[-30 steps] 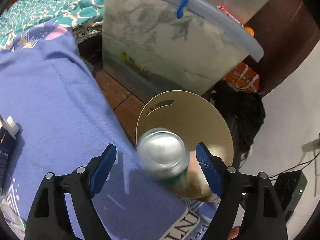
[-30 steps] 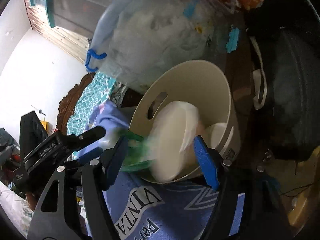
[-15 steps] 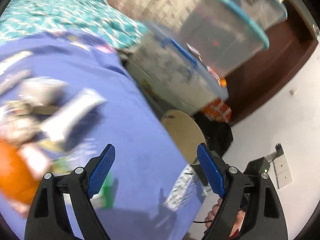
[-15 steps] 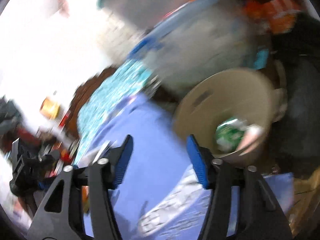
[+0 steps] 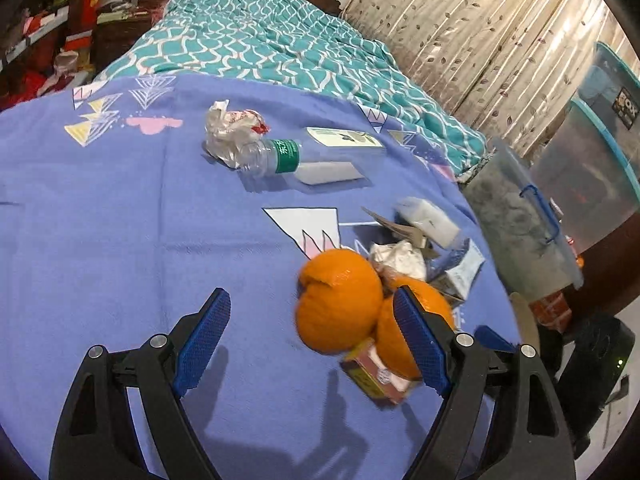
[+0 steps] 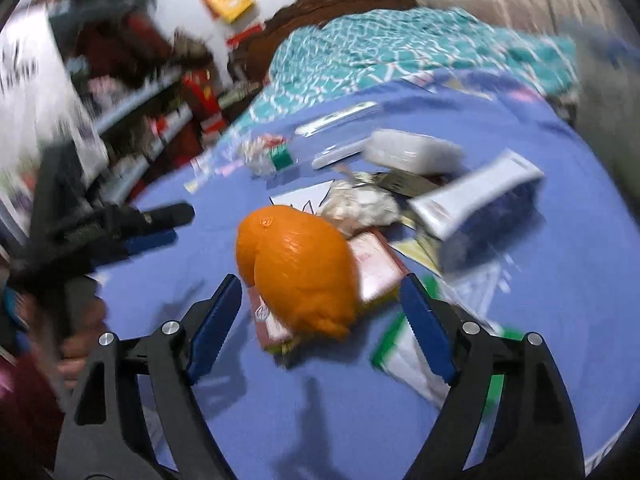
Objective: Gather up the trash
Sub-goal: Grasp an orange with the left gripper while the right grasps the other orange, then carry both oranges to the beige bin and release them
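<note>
Trash, assorted, lying loose on a purple blanket (image 5: 100, 208) spread over a bed; none of it is in either claw. Listed left to right in the left wrist view: crumpled plastic wrapper (image 5: 230, 130) toward the far edge of the blanket, touching a clear bottle with a green label (image 5: 276, 158) on its side; just beside that, a flat white carton (image 5: 340, 154); nearer the right edge, a heap of a white box (image 5: 430, 222), a wad of paper (image 5: 398, 258) and torn packaging; in front of the heap, two oranges (image 5: 340, 300) touching each other, the right one partly hidden behind a finger, with a small red-and-yellow box (image 5: 374, 378) against them. Left gripper (image 5: 312, 336): jaws spread wide, hovering above the blanket, nothing pinched; the nearer orange sits within its frame but no pad touches it. Right gripper (image 6: 320, 316): jaws have just been opening, now spread, nothing between the pads; the blurred view shows an orange (image 6: 298, 270) ahead, resting on a pink box (image 6: 372, 266), with a white tube (image 6: 476, 192) to the right. Step in hand, as judged: empty-handed approach to the pile for the next pick. Next move calls for choosing one item per claw, lowering astride it and closing; flat cartons may resist pinching off soft cloth.
</note>
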`<state>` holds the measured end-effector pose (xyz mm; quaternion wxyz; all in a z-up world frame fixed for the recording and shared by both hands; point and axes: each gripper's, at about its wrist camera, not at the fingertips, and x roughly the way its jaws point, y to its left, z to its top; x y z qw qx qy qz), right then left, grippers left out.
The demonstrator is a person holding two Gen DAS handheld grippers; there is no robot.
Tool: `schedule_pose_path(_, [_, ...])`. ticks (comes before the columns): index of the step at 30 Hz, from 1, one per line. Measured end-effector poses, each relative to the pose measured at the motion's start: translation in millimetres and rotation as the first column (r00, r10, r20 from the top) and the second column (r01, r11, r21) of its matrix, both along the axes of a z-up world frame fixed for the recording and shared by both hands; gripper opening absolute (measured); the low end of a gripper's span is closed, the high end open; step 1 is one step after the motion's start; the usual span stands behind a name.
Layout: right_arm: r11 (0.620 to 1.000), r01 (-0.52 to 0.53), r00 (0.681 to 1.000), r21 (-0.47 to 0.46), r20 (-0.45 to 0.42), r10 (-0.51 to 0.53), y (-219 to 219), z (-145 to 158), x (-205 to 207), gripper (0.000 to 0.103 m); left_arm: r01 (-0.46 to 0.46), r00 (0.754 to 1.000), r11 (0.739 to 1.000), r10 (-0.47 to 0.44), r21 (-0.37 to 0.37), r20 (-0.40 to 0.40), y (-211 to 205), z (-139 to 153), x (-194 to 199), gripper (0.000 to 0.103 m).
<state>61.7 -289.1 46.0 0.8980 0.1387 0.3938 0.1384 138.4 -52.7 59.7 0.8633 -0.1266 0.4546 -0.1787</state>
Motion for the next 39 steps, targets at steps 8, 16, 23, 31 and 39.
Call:
schedule_pose_path(8, [0.999, -0.014, 1.000, 0.030, 0.003, 0.014, 5, -2, -25, 0.040, 0.069, 0.998, 0.996, -0.069, 0.064, -0.002, -24, -21, 15, 0.084])
schedule_pose_path(16, [0.988, 0.095, 0.993, 0.125, -0.079, -0.085, -17, -30, -106, 0.040, 0.155, 0.988, 0.977, -0.157, 0.143, 0.001, -68, -44, 30, 0.051])
schedule_pose_path(23, [0.986, 0.144, 0.987, 0.078, -0.082, -0.138, -15, -39, -124, 0.072, 0.094, 0.995, 0.992, -0.097, 0.081, 0.022, -25, -26, 9, 0.029])
schedule_pose_path(31, [0.989, 0.141, 0.990, -0.039, 0.029, -0.140, -9, -32, -137, 0.090, 0.182, 0.982, 0.983, -0.180, -0.025, 0.059, 17, -3, -66, 0.027])
schedule_pose_path(39, [0.997, 0.074, 0.997, -0.008, 0.002, -0.074, -3, -39, -132, 0.045, 0.422, 0.906, 0.906, -0.423, -0.022, -0.020, -52, -31, -125, 0.030])
